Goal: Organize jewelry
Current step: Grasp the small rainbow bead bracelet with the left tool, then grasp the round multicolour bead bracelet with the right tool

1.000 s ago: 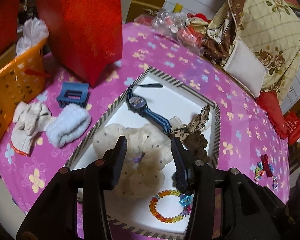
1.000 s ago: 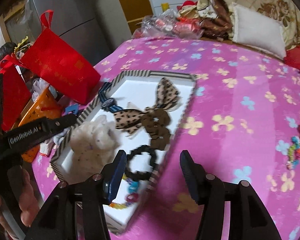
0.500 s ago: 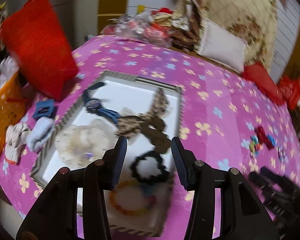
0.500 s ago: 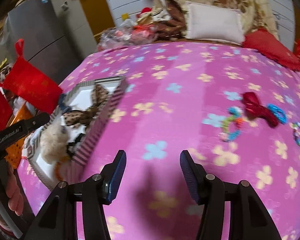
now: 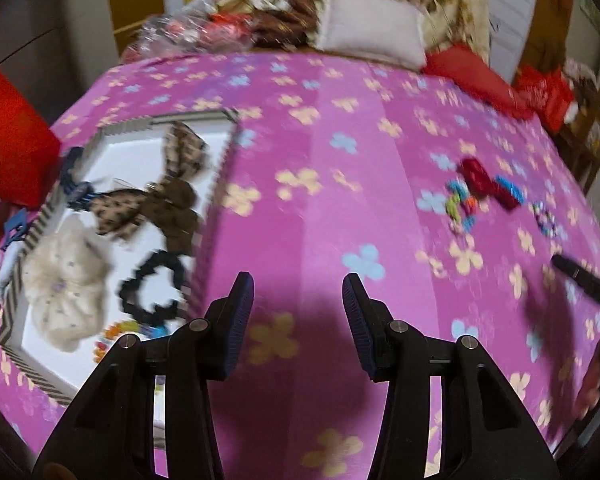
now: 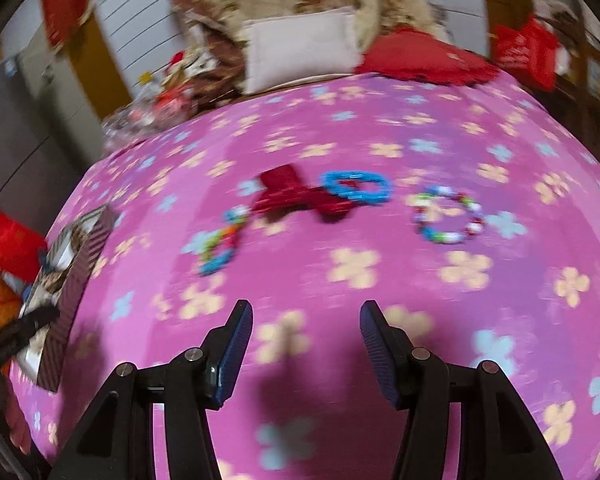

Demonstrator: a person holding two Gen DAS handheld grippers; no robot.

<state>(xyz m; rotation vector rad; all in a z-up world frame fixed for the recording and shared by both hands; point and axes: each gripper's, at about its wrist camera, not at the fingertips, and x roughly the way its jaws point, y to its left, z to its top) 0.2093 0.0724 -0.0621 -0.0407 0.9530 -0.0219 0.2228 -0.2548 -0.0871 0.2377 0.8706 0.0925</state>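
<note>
A striped-rim white tray (image 5: 216,184) on the pink flowered cloth holds a leopard bow (image 5: 156,196), a cream scrunchie (image 5: 66,276), a black scrunchie (image 5: 154,288) and a beaded bracelet (image 5: 120,330). Loose on the cloth in the right wrist view lie a red bow (image 6: 296,196), a blue ring (image 6: 356,186), a multicolour bead bracelet (image 6: 448,214) and a bright bead chain (image 6: 220,244). My left gripper (image 5: 298,284) is open and empty over bare cloth right of the tray. My right gripper (image 6: 306,314) is open and empty, short of the loose pieces.
A red gift bag (image 5: 8,132) stands left of the tray. A white cushion (image 6: 300,50), red cushion (image 6: 428,58) and clutter line the far edge. The tray's end (image 6: 80,280) shows at the right wrist view's left. The right gripper's tip (image 5: 580,276) shows in the left wrist view.
Both grippers have swung right, away from the tray. The left one now sits over bare cloth beside the tray. The right one now faces the loose pieces.
</note>
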